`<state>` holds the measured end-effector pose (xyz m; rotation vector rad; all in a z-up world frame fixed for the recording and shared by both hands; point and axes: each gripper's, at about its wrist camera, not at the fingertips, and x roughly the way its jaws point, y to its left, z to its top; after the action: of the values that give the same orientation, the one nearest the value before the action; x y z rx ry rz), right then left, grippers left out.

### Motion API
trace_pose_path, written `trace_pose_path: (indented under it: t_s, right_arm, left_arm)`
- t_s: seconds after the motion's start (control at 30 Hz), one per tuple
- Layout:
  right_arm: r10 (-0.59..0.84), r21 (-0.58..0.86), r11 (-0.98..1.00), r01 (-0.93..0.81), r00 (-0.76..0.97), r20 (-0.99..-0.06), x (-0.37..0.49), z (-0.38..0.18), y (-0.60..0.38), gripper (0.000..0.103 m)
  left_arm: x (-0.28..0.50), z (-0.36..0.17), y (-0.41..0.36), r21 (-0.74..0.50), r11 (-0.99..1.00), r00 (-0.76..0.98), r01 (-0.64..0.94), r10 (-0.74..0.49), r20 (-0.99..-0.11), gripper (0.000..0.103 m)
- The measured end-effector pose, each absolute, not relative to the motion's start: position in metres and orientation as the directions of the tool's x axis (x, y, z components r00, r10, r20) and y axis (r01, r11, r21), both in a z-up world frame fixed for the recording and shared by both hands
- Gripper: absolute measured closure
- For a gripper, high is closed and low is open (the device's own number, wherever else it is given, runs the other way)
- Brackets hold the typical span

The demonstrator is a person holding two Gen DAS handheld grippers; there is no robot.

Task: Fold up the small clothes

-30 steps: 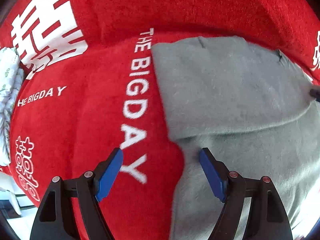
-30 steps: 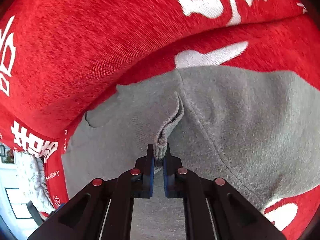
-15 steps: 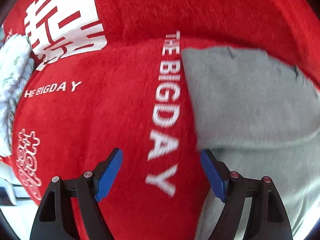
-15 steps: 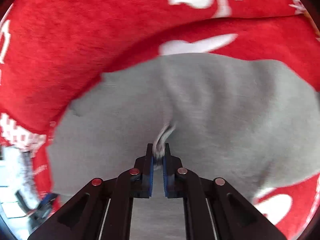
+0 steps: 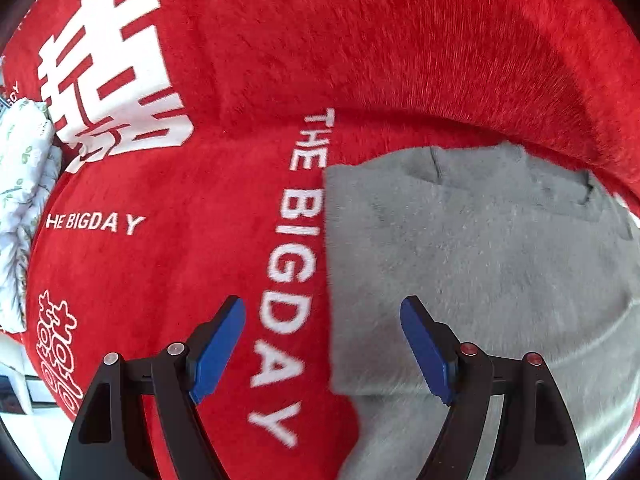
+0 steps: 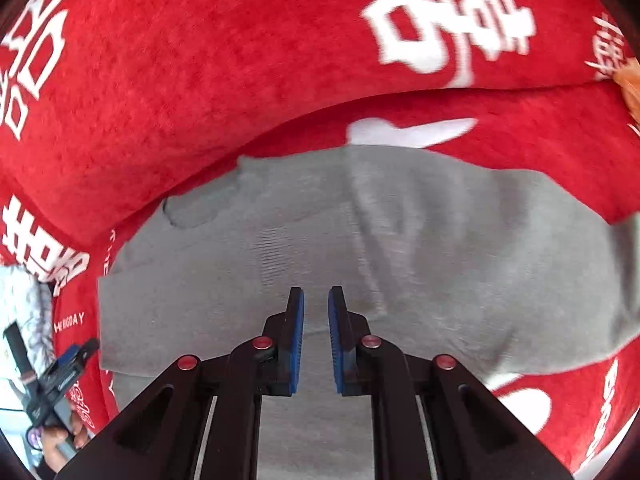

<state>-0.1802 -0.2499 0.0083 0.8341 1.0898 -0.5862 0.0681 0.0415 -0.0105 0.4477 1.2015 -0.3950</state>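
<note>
A small grey knit garment (image 5: 472, 264) (image 6: 320, 248) lies folded over itself on a red blanket (image 5: 168, 264) (image 6: 168, 92) with white lettering. My left gripper (image 5: 322, 316) points down over the garment's left edge, wide open, one blue pad above the blanket and the other above the grey cloth, holding nothing. My right gripper (image 6: 316, 300) hangs above the middle of the garment. Its jaws are opening, a narrow gap shows between the blue pads, and no cloth is between them. In the right wrist view the left gripper (image 6: 76, 354) shows at lower left, with a hand (image 6: 56, 440) on its handle.
A white floral-print cloth (image 5: 20, 208) (image 6: 24, 308) lies at the blanket's left edge. A raised red cushion or fold (image 5: 400, 40) runs behind the garment. An orange scrap (image 6: 630, 88) sits at the far right edge.
My right gripper has let go of the pinched grey fold, which now lies flat, and has lifted a little. My left gripper shifted left, then back right over the garment's edge, staying open.
</note>
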Motion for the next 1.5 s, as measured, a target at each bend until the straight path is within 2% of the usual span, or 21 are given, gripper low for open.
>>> trace_pose_path:
  t_s: [0.07, 0.17, 0.47, 0.57, 0.73, 1.2, 1.5]
  right_arm:
    - [-0.011, 0.278, 0.58, 0.766, 0.349, -0.937, -0.173, -0.001, -0.247, 0.089]
    - [0.002, 0.248, 0.574, 0.781, 0.301, -0.954, -0.179, -0.02, -0.247, 0.09]
    - [0.042, 0.238, 0.549, 0.801, 0.259, -0.965, -0.206, -0.016, -0.251, 0.088]
    - [0.06, 0.249, 0.525, 0.814, 0.256, -0.965, -0.216, -0.009, -0.25, 0.082]
    - [0.069, 0.255, 0.512, 0.82, 0.257, -0.964, -0.239, 0.008, -0.242, 0.061]
    - [0.132, 0.311, 0.461, 0.831, 0.282, -0.95, -0.273, 0.016, -0.219, 0.045]
    - [0.173, 0.36, 0.411, 0.837, 0.316, -0.933, -0.3, 0.007, -0.217, 0.042]
  left_arm:
    - [0.067, -0.021, 0.04, 0.124, 0.854, 0.295, 0.505, -0.036, -0.955, 0.022]
    - [0.066, -0.027, 0.049, 0.13, 0.871, 0.318, 0.475, -0.031, -0.948, 0.012]
    - [0.053, -0.016, 0.057, 0.173, 0.834, 0.287, 0.525, 0.018, -0.958, 0.011]
    - [0.047, -0.009, 0.053, 0.132, 0.838, 0.251, 0.53, -0.007, -0.968, 0.011]
    - [0.027, 0.002, 0.037, 0.108, 0.815, 0.223, 0.569, -0.027, -0.974, 0.011]
    - [-0.031, 0.014, -0.016, 0.069, 0.723, 0.158, 0.687, -0.056, -0.986, 0.011]
    - [-0.067, 0.005, -0.055, 0.047, 0.671, 0.117, 0.74, -0.06, -0.991, 0.011]
